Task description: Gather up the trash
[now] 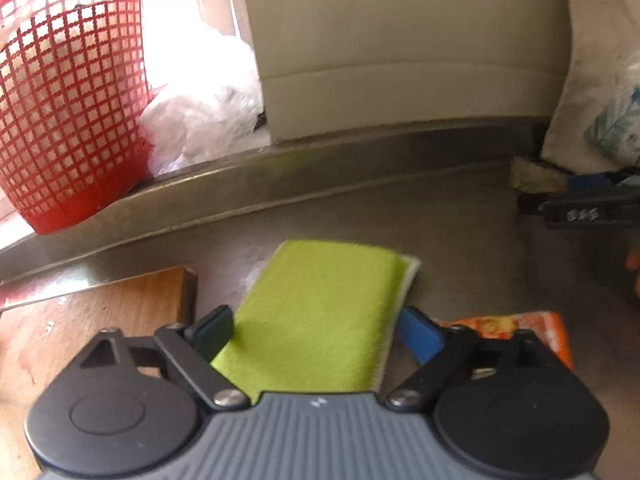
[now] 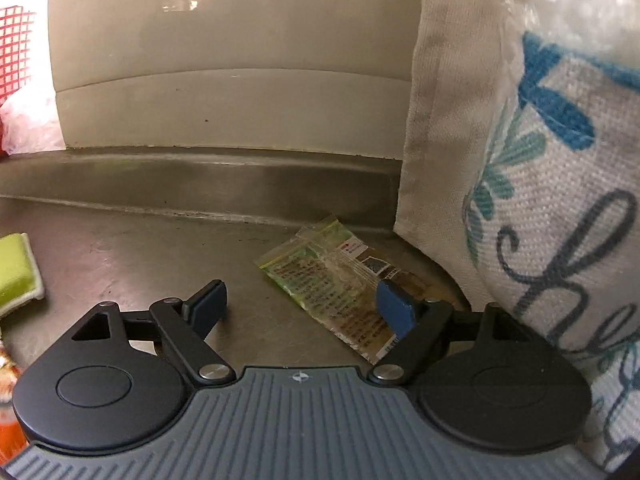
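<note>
- Nearest lens, L wrist view: left gripper, jaws wide, nothing pinched. Green sponge lies flat between the fingers; no pad visibly presses it.
- R wrist view: right gripper, jaws wide, empty. Its blue pad hangs over one edge of the clear printed sachet; can't tell if touching.
- Trash seen: sachet flat on steel counter near back ledge, just beside cloth bag; orange wrapper by L gripper's right finger.
- Step, my read: R lining up on sachet. It's thin film lying flat w/ little edge to catch, so prob. best to come in low, centre it between the fingers, close slow so it buckles up rather than slides.
- L: sponge likely not trash; shift toward orange wrapper.
- Red mesh basket on far ledge, crumpled white plastic beside; likely bin, unsure.
- Textures: sponge fuzzy top, pale foam base; counter dull brushed metal; bag coarse weave w/ blue print; wood board at L.
</note>
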A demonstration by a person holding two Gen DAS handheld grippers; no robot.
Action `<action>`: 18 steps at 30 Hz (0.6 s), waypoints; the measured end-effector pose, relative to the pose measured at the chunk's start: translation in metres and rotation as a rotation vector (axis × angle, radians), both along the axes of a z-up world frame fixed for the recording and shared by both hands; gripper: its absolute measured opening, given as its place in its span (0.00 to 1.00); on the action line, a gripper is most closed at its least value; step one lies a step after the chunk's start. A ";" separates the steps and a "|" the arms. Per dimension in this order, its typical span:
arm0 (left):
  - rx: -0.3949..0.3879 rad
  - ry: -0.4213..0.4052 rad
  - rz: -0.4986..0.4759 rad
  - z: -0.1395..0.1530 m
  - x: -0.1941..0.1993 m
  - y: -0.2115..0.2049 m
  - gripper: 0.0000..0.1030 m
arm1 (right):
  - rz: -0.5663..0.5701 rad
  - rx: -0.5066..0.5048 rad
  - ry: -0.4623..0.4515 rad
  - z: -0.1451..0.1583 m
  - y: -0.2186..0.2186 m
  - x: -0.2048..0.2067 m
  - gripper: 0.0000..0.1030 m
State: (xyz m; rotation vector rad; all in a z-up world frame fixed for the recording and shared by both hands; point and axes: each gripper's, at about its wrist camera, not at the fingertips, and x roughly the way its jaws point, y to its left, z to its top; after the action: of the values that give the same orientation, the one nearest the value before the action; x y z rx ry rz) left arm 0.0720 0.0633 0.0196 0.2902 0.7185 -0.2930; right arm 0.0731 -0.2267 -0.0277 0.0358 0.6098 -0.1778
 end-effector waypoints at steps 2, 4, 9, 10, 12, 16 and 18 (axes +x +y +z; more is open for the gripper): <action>0.014 -0.012 0.005 -0.003 -0.002 -0.002 0.83 | 0.023 0.006 0.015 -0.001 0.000 0.006 1.00; 0.026 -0.025 0.008 -0.003 -0.004 -0.005 0.77 | 0.052 0.034 0.018 0.000 -0.003 0.008 1.00; 0.054 -0.051 -0.011 -0.002 -0.013 -0.008 0.65 | 0.153 0.080 0.046 0.000 0.003 0.007 1.00; 0.053 -0.053 -0.010 -0.001 -0.015 -0.009 0.62 | 0.173 0.095 0.048 0.001 0.005 0.006 1.00; 0.049 -0.057 -0.004 0.000 -0.019 -0.011 0.57 | 0.210 0.138 0.038 0.003 0.005 0.003 1.00; 0.033 -0.058 0.014 0.001 -0.027 -0.016 0.46 | 0.242 0.175 0.032 0.002 0.003 0.002 1.00; 0.027 -0.057 0.009 0.003 -0.035 -0.018 0.41 | 0.297 0.215 0.034 0.004 0.004 0.001 1.00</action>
State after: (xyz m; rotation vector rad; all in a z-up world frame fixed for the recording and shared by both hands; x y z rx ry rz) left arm 0.0370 0.0451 0.0222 0.3195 0.6677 -0.2657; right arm 0.0740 -0.2227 -0.0241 0.1489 0.6592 0.1754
